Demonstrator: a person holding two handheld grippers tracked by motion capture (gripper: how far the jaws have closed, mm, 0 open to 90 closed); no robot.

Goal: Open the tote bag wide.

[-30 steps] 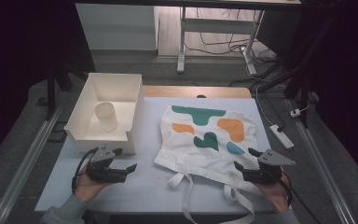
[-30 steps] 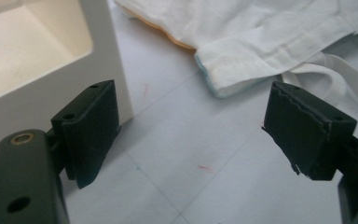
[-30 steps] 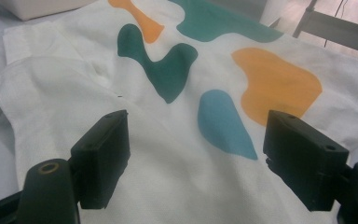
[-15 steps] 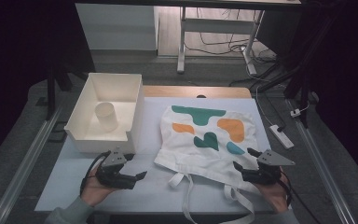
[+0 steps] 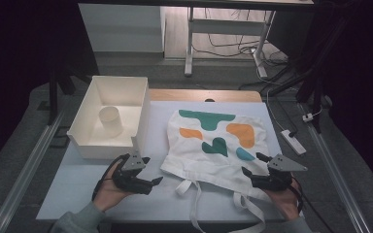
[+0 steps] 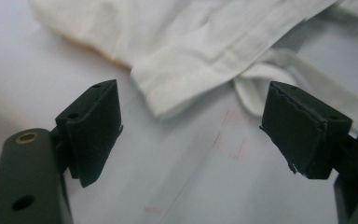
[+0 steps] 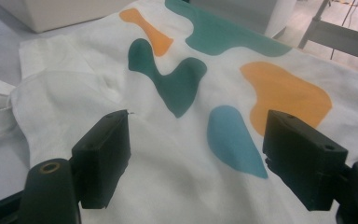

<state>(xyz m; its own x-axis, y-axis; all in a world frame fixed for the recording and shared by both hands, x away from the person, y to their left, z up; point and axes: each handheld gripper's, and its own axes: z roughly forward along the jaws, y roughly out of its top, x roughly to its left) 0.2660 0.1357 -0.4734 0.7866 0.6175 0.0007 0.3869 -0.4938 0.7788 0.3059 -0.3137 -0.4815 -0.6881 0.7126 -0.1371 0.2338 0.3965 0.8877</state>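
A white cloth bag (image 5: 213, 145) printed with green, orange and blue shapes lies flat on the white table (image 5: 73, 194), its straps (image 5: 194, 194) trailing toward the near edge. My left gripper (image 5: 151, 170) is open, just left of the bag's near-left corner. In the left gripper view that hemmed corner (image 6: 182, 79) and a strap (image 6: 279, 70) lie just beyond the gripper (image 6: 191, 135), with bare table between the jaws. My right gripper (image 5: 252, 164) is open at the bag's near-right part. In the right gripper view the gripper (image 7: 196, 149) is low over the printed cloth (image 7: 182, 84).
A white bin (image 5: 143, 121) stands at the back left with a white cup (image 5: 110, 120) inside it. A wooden board (image 5: 204, 94) lines the far table edge. A power strip (image 5: 293, 141) lies off the table's right side. Metal rails run along both sides.
My left gripper has moved right across the table, closer to the bag's near-left corner. The right gripper and the bag have stayed put.
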